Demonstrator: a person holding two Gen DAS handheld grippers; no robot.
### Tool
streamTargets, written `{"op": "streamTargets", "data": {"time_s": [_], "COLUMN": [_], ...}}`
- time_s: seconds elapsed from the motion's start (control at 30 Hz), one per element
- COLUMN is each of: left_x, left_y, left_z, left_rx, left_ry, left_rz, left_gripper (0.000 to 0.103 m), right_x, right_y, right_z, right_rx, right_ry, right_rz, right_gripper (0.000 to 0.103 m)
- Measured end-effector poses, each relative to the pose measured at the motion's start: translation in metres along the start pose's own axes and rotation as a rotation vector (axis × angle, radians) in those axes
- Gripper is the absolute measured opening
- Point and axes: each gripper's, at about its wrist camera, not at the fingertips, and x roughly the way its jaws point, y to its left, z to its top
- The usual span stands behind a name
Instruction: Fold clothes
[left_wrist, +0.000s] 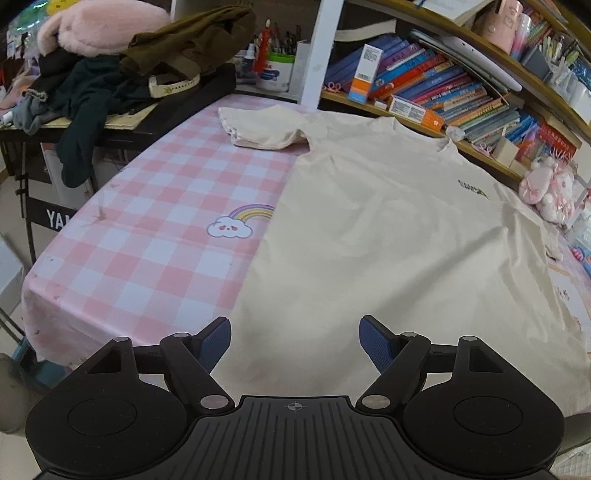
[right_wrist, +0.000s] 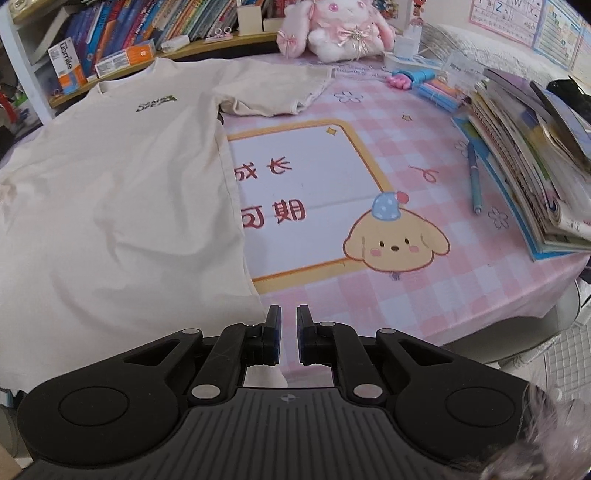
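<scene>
Lying flat, the cream T-shirt spreads beneath the wide-apart left tongs, left of the together right tongs.

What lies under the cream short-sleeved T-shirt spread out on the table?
The cream short-sleeved T-shirt lies flat on a pink-and-white checked tablecloth, which shows on both sides. Whatever print or object sits directly beneath the shirt is covered and cannot be seen.
</scene>
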Motion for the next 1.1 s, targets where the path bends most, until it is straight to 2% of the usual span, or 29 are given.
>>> {"op": "streamTargets", "data": {"time_s": [0.13, 0.2, 0.27, 0.33, 0.47, 0.8, 0.93, 1.1], "left_x": [-0.002, -0.002, -0.003, -0.004, -0.005, -0.005, -0.004, 0.001], "left_y": [0.006, 0.007, 0.009, 0.011, 0.015, 0.019, 0.021, 0.022], "left_z": [0.0, -0.001, -0.001, -0.001, -0.002, 0.0, 0.001, 0.002], "left_rx": [-0.008, -0.009, -0.01, -0.014, -0.031, -0.037, -0.038, -0.042], "left_ry": [-0.006, -0.008, -0.012, -0.016, -0.024, -0.028, -0.029, -0.02], "left_rz": [-0.001, 0.0, 0.0, 0.0, 0.0, -0.005, -0.007, -0.012], "left_gripper": [0.078, 0.078, 0.078, 0.079, 0.084, 0.084, 0.084, 0.084], "right_x": [0.001, 0.0, -0.001, -0.002, 0.0, 0.018, 0.019, 0.023], "right_y": [0.005, 0.006, 0.007, 0.008, 0.017, 0.029, 0.025, 0.018], "right_z": [-0.005, -0.004, -0.004, -0.003, -0.002, -0.014, -0.013, -0.015], "right_rx": [-0.007, 0.003, 0.014, 0.022, 0.022, 0.03, 0.055, 0.087], "right_ry": [0.013, 0.006, -0.001, -0.006, 0.002, 0.045, 0.039, 0.05], "right_rz": [-0.009, -0.002, 0.006, 0.015, 0.056, 0.053, 0.025, 0.014], "right_gripper": [0.009, 0.016, 0.037, 0.038, 0.048, 0.05, 0.045, 0.045]}}
